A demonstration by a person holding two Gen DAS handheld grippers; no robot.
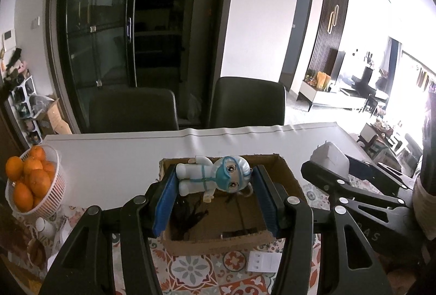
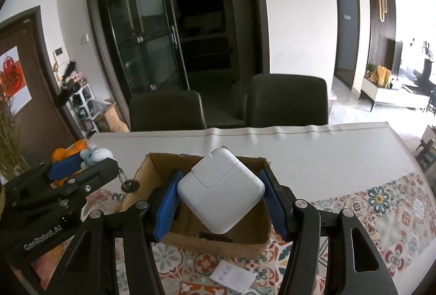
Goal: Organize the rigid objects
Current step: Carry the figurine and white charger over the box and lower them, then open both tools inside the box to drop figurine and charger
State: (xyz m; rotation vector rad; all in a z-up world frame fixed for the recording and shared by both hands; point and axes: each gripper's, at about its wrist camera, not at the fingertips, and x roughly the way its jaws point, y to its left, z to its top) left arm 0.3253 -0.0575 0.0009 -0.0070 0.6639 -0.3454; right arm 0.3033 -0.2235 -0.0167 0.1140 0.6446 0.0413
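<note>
I take the cardboard box (image 1: 231,213) as my landmark; it sits open on the counter (image 1: 114,158), partly on a patterned cloth (image 1: 190,270). Left of the box stands a white basket (image 1: 51,186) of oranges (image 1: 30,180). Nearer me than the box a small white card (image 1: 263,262) lies flat on the cloth. Beyond the box two dark chairs (image 1: 133,109) line the far edge of the counter. Nothing blocks the box's open top; dark odds and ends lie inside it (too dim to name).

The doll (image 1: 214,176) is a small white figure with teal trim, a teal mask and big eyes, lying sideways above the box. The charger (image 2: 220,188) is a plain white square block, turned corner-down, also above the box.

My left gripper (image 1: 214,197) clamps the doll between its blue pads. My right gripper (image 2: 220,202) pinches the charger by two opposite corners. Both point downward at the box, side by side.
</note>
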